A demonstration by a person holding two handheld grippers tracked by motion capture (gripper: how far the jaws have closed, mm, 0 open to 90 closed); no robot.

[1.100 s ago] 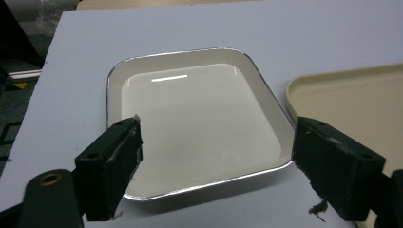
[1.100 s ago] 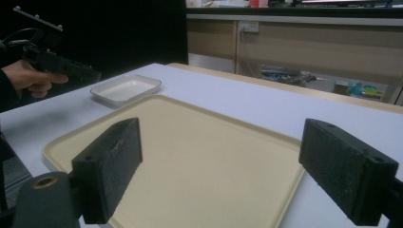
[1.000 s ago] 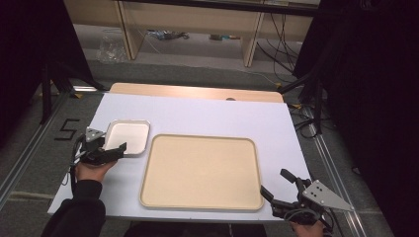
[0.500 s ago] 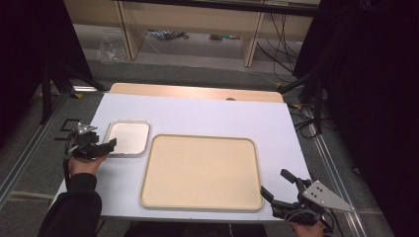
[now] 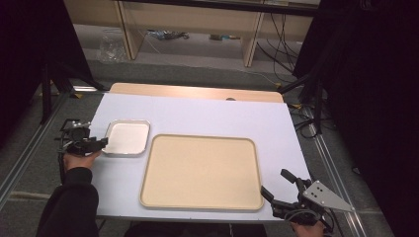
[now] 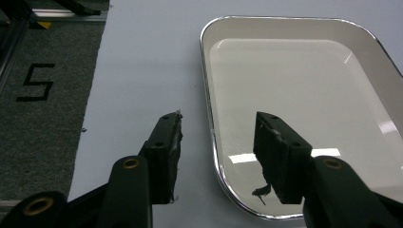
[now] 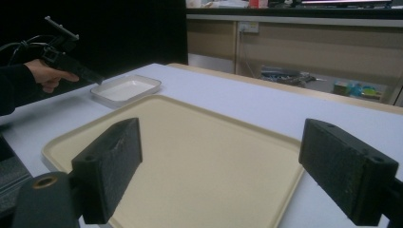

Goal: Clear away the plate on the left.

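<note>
My left gripper [image 6: 216,142] has its jaws straddling the near left rim of the small white tray [image 6: 304,85], one pad outside over the table, the other inside over the tray's floor. They have just been closing, yet a gap shows on either side of the rim, so they grip nothing. My left hand [image 5: 79,159] holds that gripper level at the table's left edge, jaws pointing in toward the tray, sleeve trailing back to the near edge.

The small tray is a rounded rectangle, glossy white inside with a bright metal lip, lying flat near the left edge of the white table [image 5: 207,116].

My right gripper [image 5: 281,190] rests at the near right corner, jaws spread wide and empty, aimed across the large beige tray [image 5: 200,170]. That one is matte, with rounded corners and a raised rim, just beside the small tray.
</note>
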